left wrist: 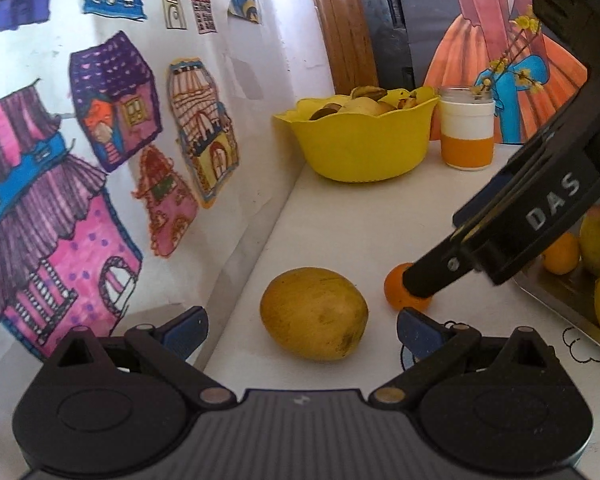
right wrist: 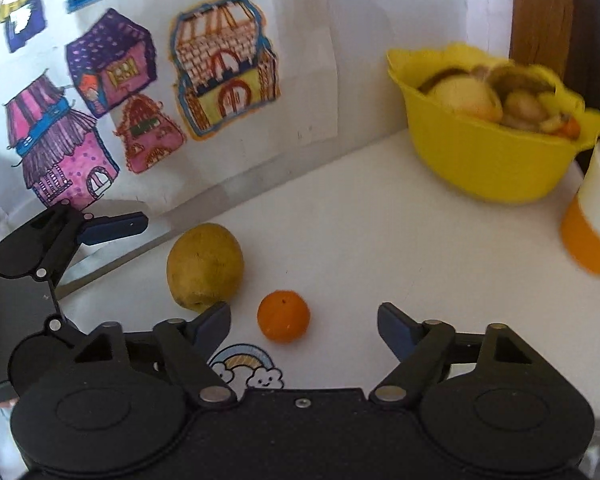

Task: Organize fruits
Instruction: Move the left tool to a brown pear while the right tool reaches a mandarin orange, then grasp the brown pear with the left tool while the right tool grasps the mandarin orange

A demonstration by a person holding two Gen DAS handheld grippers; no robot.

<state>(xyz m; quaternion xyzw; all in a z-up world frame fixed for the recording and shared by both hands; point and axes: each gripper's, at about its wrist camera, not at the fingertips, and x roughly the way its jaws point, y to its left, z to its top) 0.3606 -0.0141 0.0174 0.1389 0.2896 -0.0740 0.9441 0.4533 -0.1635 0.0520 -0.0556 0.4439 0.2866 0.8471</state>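
White tabletop (right wrist: pixel 380 220) against wall with coloured house drawings (left wrist: pixel 112 100). Yellow bowl (left wrist: pixel 364 148) of fruit at back, orange-and-white cup (left wrist: pixel 466 132) beside it. Two loose fruits on table: yellow-brown mango (left wrist: pixel 314 314), small orange (right wrist: pixel 284 316), near each other, not touching. Left gripper (left wrist: pixel 300 328): jaws wide, mango dead ahead between fingers, long axis across the gap. Right gripper (right wrist: pixel 304 326): jaws wide, orange just ahead, slightly left of centre. Each gripper nearer its own fruit. Metal tray (left wrist: pixel 560 304) with more fruit at right.

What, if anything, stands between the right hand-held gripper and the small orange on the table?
Nothing visible. The right hand-held gripper is open, and the small orange sits on the bare white table just ahead between its fingers. The yellow-brown fruit lies off to the left.
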